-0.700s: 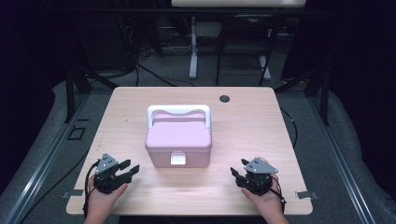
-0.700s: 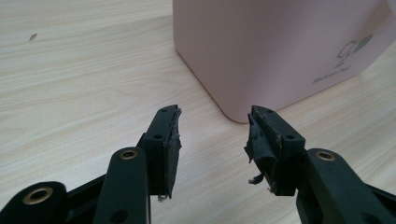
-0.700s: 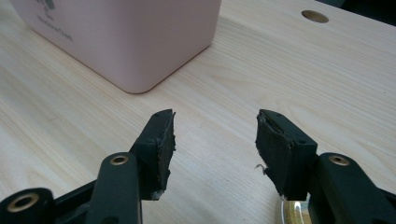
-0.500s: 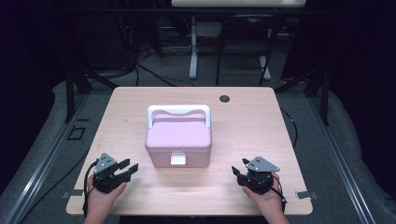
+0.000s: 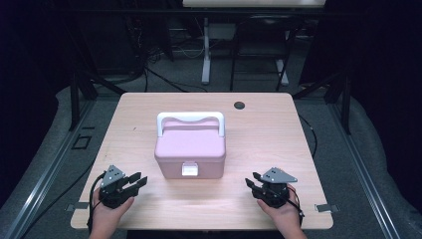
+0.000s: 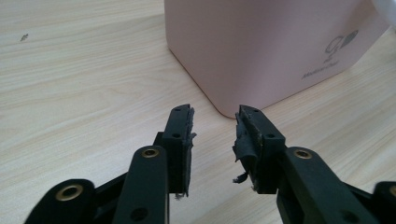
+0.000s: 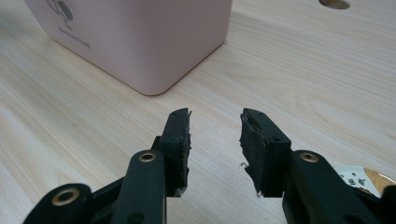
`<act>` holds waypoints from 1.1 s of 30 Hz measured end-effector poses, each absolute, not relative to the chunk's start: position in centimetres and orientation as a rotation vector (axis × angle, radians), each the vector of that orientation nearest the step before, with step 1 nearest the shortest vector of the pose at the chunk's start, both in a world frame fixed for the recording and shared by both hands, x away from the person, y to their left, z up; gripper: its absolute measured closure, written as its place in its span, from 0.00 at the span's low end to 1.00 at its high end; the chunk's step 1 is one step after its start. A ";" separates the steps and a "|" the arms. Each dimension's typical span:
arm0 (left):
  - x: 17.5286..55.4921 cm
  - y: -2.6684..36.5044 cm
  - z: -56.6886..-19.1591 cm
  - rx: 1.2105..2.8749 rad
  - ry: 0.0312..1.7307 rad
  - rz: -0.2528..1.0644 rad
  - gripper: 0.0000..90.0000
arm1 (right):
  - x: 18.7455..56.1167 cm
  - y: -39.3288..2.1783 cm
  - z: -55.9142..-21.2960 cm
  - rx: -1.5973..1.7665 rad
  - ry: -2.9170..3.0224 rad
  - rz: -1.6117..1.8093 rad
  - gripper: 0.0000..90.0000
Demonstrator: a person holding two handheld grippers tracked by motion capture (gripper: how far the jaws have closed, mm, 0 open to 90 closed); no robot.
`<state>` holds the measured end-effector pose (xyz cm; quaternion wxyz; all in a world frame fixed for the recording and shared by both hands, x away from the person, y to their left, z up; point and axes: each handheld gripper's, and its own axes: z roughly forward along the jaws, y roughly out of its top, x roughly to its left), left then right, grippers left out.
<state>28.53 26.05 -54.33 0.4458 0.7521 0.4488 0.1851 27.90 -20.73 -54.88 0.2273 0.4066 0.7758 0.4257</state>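
A pink lidded box (image 5: 189, 144) with a white handle (image 5: 190, 117) and a white front latch (image 5: 189, 170) stands in the middle of the wooden table (image 5: 259, 134). A hand holds my left gripper (image 5: 141, 182) near the front left of the table, pointing toward the box. Its jaws stand open with nothing between them. In the left gripper view the left gripper (image 6: 215, 114) sits just short of a lower corner of the box (image 6: 261, 46). My right gripper (image 5: 251, 180) rests at the front right, open and empty. In the right gripper view the right gripper (image 7: 215, 114) faces another corner of the box (image 7: 135, 32).
A dark round cable hole (image 5: 240, 105) lies near the table's far edge, right of the box, and appears again as the hole (image 7: 335, 4) in the right gripper view. Bare wood lies on both sides of the box. Stands and cables crowd the dark floor beyond the table.
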 end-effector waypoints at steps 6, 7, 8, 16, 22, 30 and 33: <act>29.8 26.0 -53.8 1.804 1.170 0.368 0.83 | 28.1 -20.5 -53.8 1.147 2.159 1.172 0.76; 30.2 25.9 -53.7 1.816 1.165 0.378 0.85 | 28.4 -20.2 -53.6 1.132 2.184 1.154 0.78; 30.6 25.7 -53.4 1.832 1.159 0.384 0.86 | 28.7 -20.0 -53.5 1.122 2.195 1.133 0.79; 32.9 23.9 -52.6 1.847 1.130 0.396 0.99 | 31.6 -18.9 -52.7 1.181 2.162 1.196 0.95; 34.0 23.3 -52.8 1.838 1.143 0.407 1.00 | 33.2 -17.7 -52.9 1.192 2.151 1.243 1.00; 35.2 22.8 -53.1 1.810 1.135 0.402 1.00 | 35.2 -16.3 -53.4 1.236 2.113 1.268 1.00; 35.5 22.8 -53.3 1.801 1.131 0.401 1.00 | 35.7 -15.9 -53.7 1.236 2.101 1.264 1.00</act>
